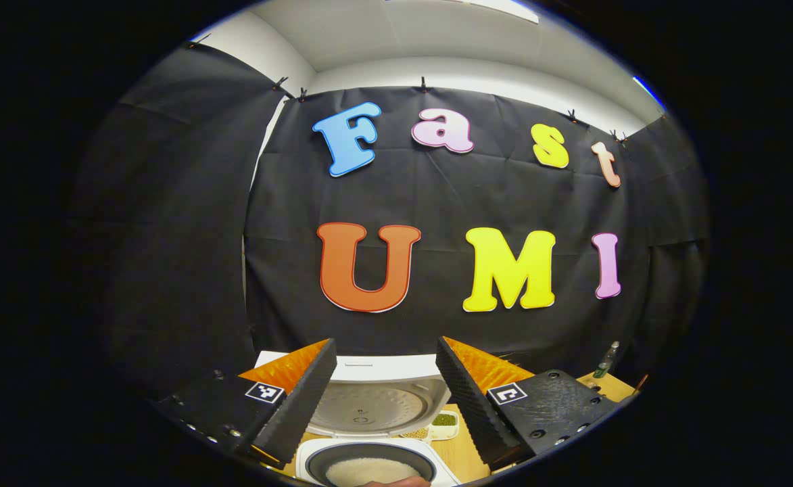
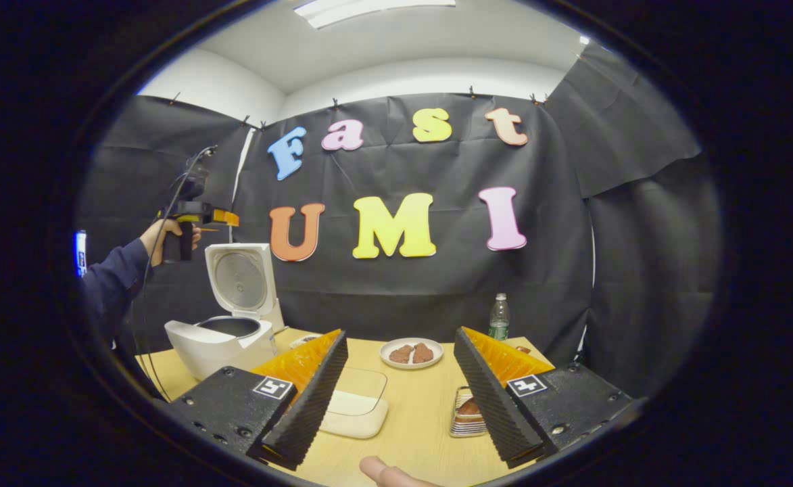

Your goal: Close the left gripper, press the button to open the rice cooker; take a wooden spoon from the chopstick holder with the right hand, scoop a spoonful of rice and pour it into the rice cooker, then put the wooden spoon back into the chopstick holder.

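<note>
Left gripper wide apart, above open rice cooker; right gripper wide, empty.

Rice cooker pot cut off by the bottom edge in the left gripper view, small dish half hidden behind a finger; in the right gripper view, clear tub and tray partly hidden by fingers, plate food too small to tell.

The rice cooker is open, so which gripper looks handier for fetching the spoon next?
Probably the right gripper: it is open, empty and low over the table. The left gripper is held high above the rice cooker, whose lid stands raised.
</note>
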Demonstrator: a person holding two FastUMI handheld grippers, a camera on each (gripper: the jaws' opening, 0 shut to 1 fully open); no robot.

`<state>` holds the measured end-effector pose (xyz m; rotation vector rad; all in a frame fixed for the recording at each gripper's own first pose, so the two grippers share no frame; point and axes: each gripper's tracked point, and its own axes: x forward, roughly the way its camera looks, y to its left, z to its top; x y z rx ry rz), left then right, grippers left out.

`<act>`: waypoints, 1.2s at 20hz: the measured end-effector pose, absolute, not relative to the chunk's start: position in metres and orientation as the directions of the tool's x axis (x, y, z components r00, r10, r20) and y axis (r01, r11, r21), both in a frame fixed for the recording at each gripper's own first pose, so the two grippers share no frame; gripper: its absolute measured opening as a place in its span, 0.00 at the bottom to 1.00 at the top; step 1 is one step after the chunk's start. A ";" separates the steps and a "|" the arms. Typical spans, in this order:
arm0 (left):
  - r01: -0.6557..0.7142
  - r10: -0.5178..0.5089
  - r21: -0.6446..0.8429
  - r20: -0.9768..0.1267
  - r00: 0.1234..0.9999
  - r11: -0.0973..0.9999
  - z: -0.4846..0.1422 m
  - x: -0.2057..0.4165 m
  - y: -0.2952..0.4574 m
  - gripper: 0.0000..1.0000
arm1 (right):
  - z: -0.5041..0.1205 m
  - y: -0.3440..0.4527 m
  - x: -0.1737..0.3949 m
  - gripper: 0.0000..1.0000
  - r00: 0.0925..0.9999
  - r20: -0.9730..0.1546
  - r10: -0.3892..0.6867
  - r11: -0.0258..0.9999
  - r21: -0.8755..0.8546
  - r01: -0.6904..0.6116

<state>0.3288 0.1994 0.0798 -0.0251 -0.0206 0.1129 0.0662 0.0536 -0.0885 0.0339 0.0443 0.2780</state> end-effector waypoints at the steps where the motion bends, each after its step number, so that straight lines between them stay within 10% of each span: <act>1: -0.125 0.125 -0.022 0.012 0.992 0.992 0.075 0.342 0.206 0.94 | -0.089 0.057 0.066 0.96 0.960 -0.038 0.278 0.960 0.027 -0.277; 14: -0.269 0.272 0.037 -0.115 0.955 0.962 0.034 0.420 0.250 0.98 | -0.104 0.063 0.062 1.00 0.967 -0.061 0.246 0.968 -0.026 -0.248; 24: -0.272 0.274 0.037 -0.166 0.947 0.962 0.017 0.348 0.226 0.99 | -0.096 0.067 0.030 0.99 0.970 -0.056 0.238 0.971 0.024 -0.237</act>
